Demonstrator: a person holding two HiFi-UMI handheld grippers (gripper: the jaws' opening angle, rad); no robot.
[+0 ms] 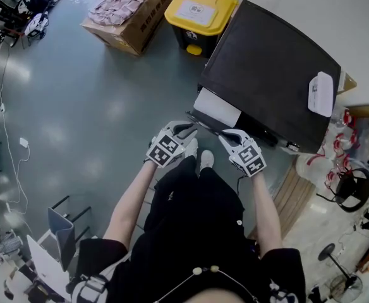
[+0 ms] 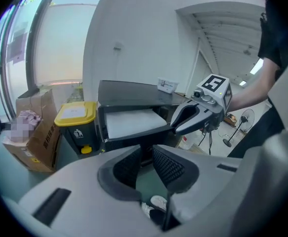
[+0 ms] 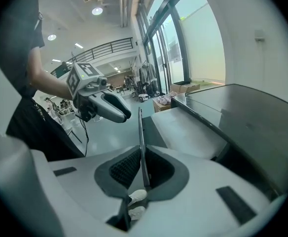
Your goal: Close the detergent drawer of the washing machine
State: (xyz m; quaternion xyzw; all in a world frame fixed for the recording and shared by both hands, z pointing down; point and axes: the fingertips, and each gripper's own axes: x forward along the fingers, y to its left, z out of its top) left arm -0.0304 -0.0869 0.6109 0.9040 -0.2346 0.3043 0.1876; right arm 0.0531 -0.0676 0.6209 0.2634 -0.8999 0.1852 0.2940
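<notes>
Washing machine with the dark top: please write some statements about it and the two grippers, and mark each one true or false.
1. The white detergent drawer of the dark-topped washing machine is pushed fully in. False: it stands pulled out.
2. The drawer's thin dark front panel stands between the right gripper's jaws. True.
3. The left gripper holds a pink cloth. False: its jaws are apart, nothing between them.
4. A yellow-lidded bin stands beside the machine. True.

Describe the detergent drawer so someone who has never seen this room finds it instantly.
Find the dark-topped washing machine beside the yellow-lidded bin. The detergent drawer juts out of its front at the bin-side end. It is the only white tray there, edged by a thin dark front panel, unlike the machine's flat black top.
</notes>
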